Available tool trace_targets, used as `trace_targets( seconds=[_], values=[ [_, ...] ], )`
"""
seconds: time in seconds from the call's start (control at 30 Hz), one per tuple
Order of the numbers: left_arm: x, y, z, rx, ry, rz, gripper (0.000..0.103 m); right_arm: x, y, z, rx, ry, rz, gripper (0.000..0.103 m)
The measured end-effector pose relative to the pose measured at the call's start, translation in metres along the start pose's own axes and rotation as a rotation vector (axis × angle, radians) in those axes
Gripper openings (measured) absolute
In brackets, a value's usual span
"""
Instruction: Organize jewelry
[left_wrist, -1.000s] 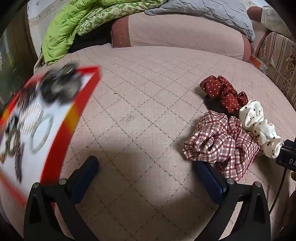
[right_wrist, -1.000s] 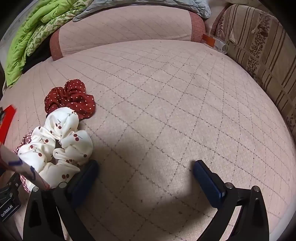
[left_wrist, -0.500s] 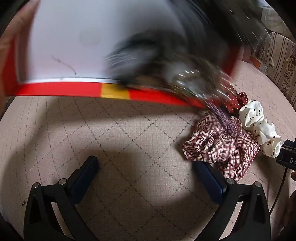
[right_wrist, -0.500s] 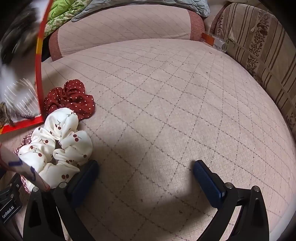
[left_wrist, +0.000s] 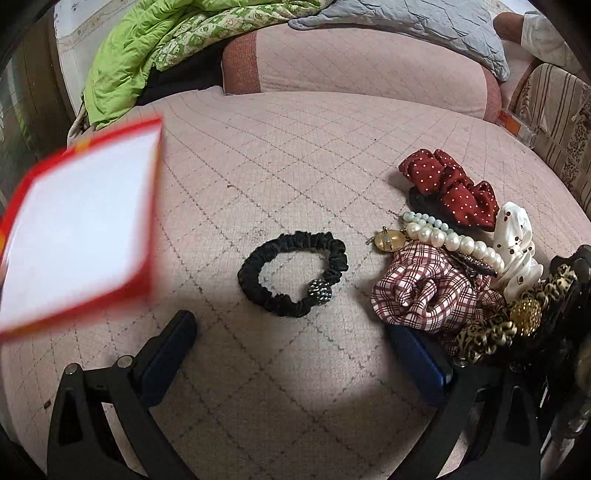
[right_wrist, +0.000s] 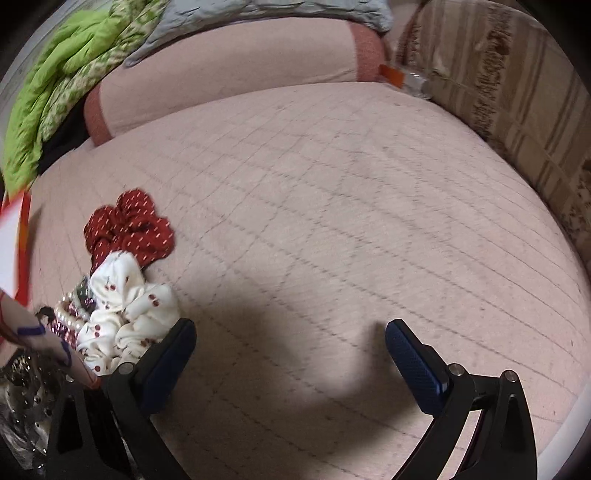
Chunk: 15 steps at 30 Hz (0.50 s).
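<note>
The left gripper (left_wrist: 291, 350) is showing black angular arms, triangular cut-outs and silver screw heads; its fingers (left_wrist: 168, 354) are wearing dark blue pads; the right gripper (right_wrist: 290, 354) is wearing textured blue pads (right_wrist: 413, 363) on matching black arms.

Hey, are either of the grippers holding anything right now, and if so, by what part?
No. The left gripper and right gripper are both open and empty; the black scrunchie lies free on the bed.

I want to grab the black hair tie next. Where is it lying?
In the left wrist view, the black hair tie lies flat on the quilted bed, centre frame, just left of the plaid scrunchie and ahead of the open left gripper.
</note>
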<state>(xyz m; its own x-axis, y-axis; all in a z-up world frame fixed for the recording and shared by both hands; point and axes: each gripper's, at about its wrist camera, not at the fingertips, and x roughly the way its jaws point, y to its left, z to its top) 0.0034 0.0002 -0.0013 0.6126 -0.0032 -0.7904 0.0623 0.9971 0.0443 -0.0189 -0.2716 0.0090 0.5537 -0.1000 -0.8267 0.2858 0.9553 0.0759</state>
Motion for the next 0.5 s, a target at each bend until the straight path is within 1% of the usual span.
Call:
trace_targets(
  seconds=[0.07, 0.13, 0.17, 0.23, 0.37, 0.5],
  values=[
    [0.000, 0.004, -0.001, 0.001, -0.003, 0.001, 0.103, -0.004, -0.003, -0.001, 0.022, -0.009, 0.007, 0.103],
    [0.000, 0.000, -0.001, 0.001, -0.002, 0.002, 0.103, -0.011, -0.002, -0.003, 0.025, -0.024, 0.000, 0.103],
    [0.000, -0.001, 0.004, 0.002, 0.005, 0.004, 0.103, -0.016, -0.001, -0.005, 0.024, -0.036, 0.002, 0.103],
    [-0.002, -0.004, 0.000, 0.005, -0.003, 0.007, 0.103, -0.026, 0.001, -0.005, 0.022, -0.066, -0.002, 0.103],
    [-0.001, -0.002, -0.001, 0.002, -0.001, 0.004, 0.103, -0.060, -0.005, -0.005, 0.053, -0.156, 0.010, 0.103],
    [-0.001, -0.003, -0.004, 0.000, -0.002, 0.004, 0.103, -0.106, -0.008, -0.023, 0.064, -0.276, 0.061, 0.103]
  ],
)
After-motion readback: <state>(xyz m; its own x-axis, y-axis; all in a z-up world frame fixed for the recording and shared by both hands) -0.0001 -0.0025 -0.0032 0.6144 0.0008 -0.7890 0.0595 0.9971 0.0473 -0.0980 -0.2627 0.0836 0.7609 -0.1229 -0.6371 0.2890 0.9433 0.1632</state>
